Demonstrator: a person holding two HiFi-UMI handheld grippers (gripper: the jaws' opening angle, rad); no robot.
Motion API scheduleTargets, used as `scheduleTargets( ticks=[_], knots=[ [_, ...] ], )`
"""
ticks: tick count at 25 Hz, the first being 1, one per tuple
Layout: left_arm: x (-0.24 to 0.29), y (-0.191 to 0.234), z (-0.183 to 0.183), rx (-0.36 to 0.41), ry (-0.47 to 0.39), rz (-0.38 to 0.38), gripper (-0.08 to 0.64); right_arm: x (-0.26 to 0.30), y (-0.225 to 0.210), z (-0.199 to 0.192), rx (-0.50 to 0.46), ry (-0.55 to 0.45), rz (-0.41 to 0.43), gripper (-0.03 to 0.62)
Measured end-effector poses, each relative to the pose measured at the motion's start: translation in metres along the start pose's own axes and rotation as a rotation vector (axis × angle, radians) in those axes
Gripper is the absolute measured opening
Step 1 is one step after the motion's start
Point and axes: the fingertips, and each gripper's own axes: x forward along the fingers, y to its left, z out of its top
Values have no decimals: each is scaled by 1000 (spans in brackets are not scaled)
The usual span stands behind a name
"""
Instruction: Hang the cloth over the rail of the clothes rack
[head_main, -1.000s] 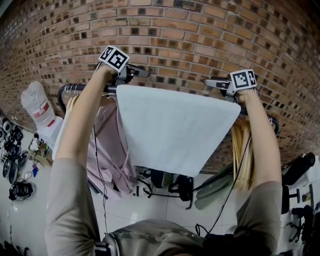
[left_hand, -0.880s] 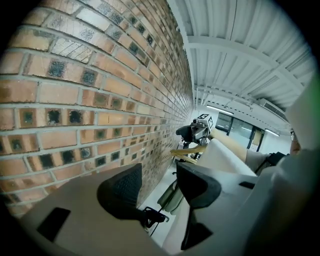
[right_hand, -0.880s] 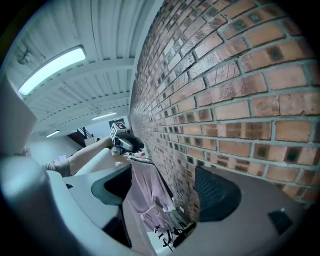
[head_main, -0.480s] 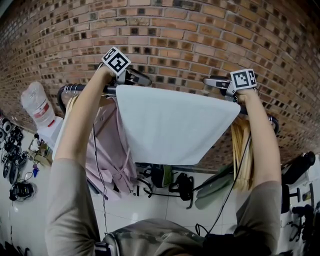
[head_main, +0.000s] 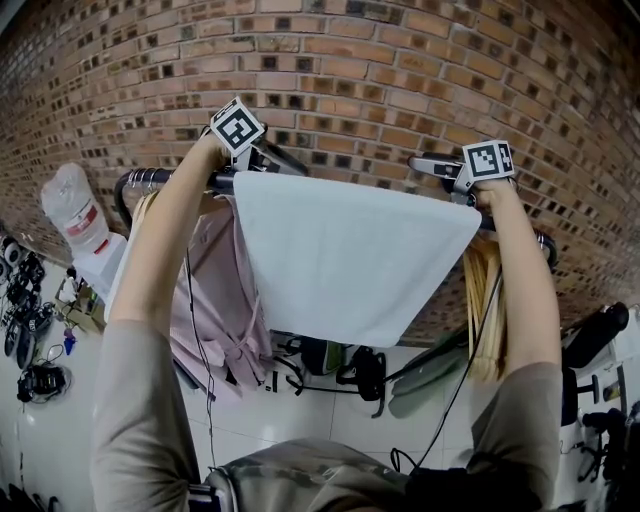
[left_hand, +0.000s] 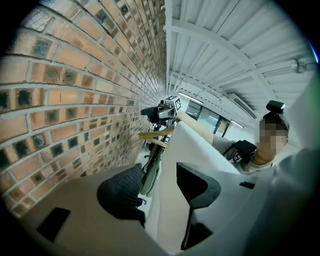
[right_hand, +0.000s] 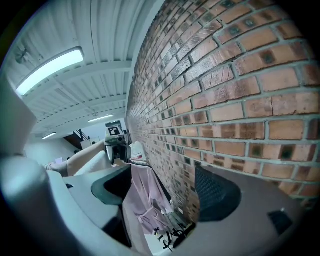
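The white cloth hangs draped over the black rail of the clothes rack, its near half falling toward me. My left gripper is at the cloth's upper left corner and tilts down. In the left gripper view its jaws stand apart, with the cloth running between them and neither pad pressing it. My right gripper sits at the upper right corner, just behind the rail. Its jaws are open, with nothing between them.
A brick wall stands close behind the rail. A pink garment hangs left of the cloth and wooden hangers hang to its right. A water bottle stands at far left. Bags and cables lie on the floor below.
My left gripper has tipped downward and shifted a little right along the rail. The cloth and the right gripper have stayed where they were.
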Motion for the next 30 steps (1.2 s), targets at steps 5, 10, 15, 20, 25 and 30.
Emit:
scheduleTargets(
  ticks=[5, 10, 15, 20, 25, 30],
  knots=[
    [-1, -7, 2, 14, -14, -16, 209, -4, 1, 5, 1, -28, -16, 397],
    [2, -11, 0, -9, -3, -40, 209, -15, -9, 28, -18, -155, -72, 397],
    [3, -15, -4, -32, -3, -55, 209, -25, -9, 42, 13, -251, -71, 397],
    [4, -19, -6, -73, -4, -75, 209, -34, -12, 55, -28, -276, -121, 397],
    [6, -23, -7, -82, 10, -104, 209, -80, 5, 101, -105, -425, -175, 397],
    [6, -21, -7, -76, 15, -109, 209, -126, 69, 137, -196, -537, -73, 397]
  ],
)
